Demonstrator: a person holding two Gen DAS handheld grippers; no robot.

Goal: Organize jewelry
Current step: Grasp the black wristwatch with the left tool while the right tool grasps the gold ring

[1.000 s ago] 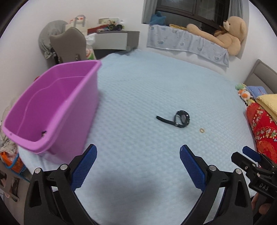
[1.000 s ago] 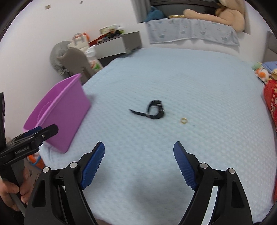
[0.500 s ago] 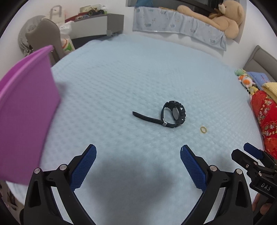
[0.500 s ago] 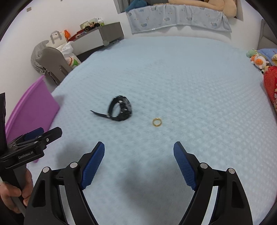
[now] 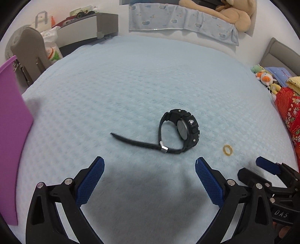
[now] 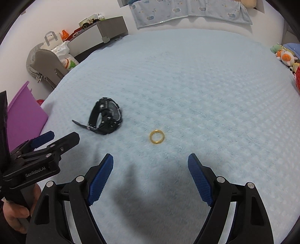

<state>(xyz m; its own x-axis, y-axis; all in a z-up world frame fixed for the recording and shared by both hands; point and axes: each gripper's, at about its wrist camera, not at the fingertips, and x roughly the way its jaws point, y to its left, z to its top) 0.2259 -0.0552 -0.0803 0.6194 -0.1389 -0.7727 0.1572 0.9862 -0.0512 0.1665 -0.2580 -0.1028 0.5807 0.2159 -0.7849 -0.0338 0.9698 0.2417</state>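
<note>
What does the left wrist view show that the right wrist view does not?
Only the left wrist view shows the teddy bear on the ledge and the red patterned fabric. Only the right wrist view shows the hand gripping the left tool. Both show the black watch, the gold ring, the purple bin and the light blue bedspread.

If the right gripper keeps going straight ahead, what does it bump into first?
Probably the gold ring: it lies on the blue bedspread just ahead of the open right gripper, roughly centred between its fingers. Depth is uncertain.
</note>
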